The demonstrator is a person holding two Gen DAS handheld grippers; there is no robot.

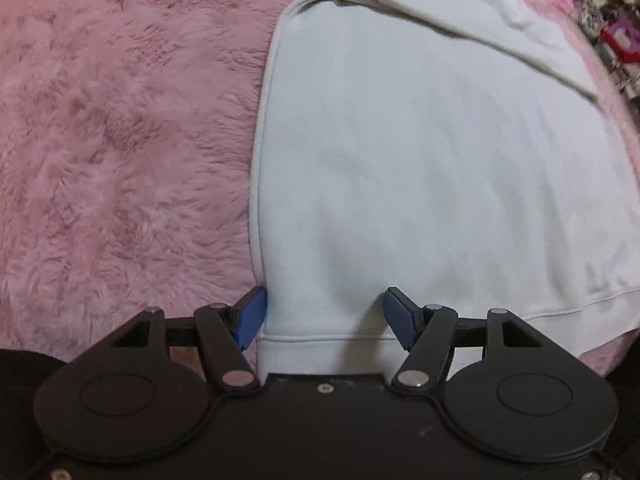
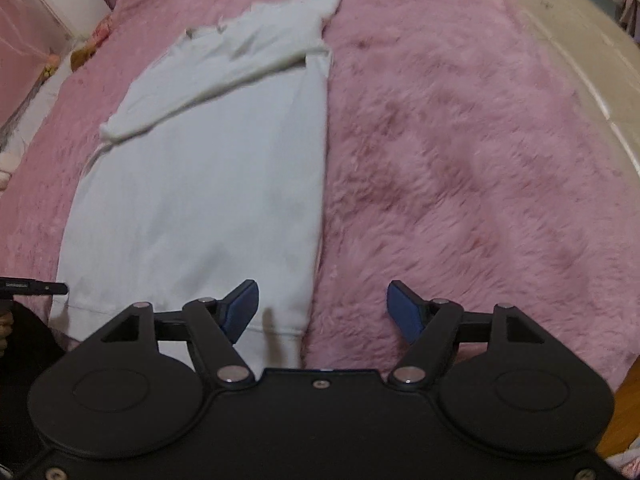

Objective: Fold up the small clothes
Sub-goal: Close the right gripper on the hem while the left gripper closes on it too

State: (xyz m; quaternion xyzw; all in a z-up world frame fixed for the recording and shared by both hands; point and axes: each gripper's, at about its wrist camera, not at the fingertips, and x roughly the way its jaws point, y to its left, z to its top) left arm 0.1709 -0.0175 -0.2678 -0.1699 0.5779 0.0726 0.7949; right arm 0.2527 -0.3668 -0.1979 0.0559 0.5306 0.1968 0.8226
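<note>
A pale white sweatshirt (image 1: 420,168) lies flat on a fluffy pink blanket (image 1: 120,140), folded lengthwise with a sleeve (image 1: 480,28) laid across its far part. My left gripper (image 1: 324,312) is open, its blue pads either side of the near left hem corner. In the right wrist view the sweatshirt (image 2: 208,184) shows at left with its sleeve (image 2: 224,76) folded over. My right gripper (image 2: 322,308) is open over the near right hem corner, left pad above the cloth, right pad above the blanket (image 2: 460,160).
A cream mattress edge (image 2: 560,52) runs along the right. Cluttered items (image 1: 616,32) lie at the far right beyond the blanket. The left gripper's tip (image 2: 36,288) shows at the left edge of the right wrist view.
</note>
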